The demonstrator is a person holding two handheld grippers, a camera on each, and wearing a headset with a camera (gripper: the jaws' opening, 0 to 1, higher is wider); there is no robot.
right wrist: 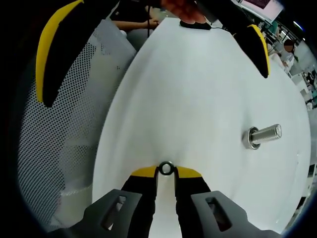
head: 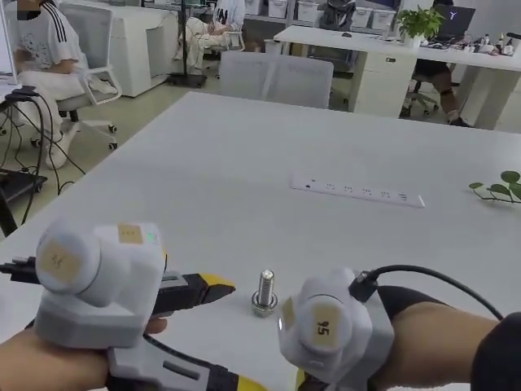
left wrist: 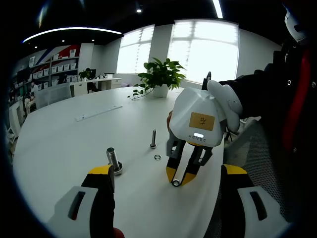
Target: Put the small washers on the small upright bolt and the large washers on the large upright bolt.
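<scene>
In the left gripper view, the large upright bolt (left wrist: 113,159) stands at lower left, just beyond the left gripper (left wrist: 167,171), whose jaws are spread wide with nothing between them. Near centre stands the small upright bolt (left wrist: 153,139), with a loose washer (left wrist: 157,157) just beside it on the white table (left wrist: 64,144). Right of these, the right gripper (left wrist: 179,177) has its jaws pressed onto the pinched washer (left wrist: 176,183) at the tabletop; I cannot tell its size. Both bolts lie left of that washer with their shafts vertical, so the right gripper, being nearer, likely carries it leftward and lowers it along a shaft.
</scene>
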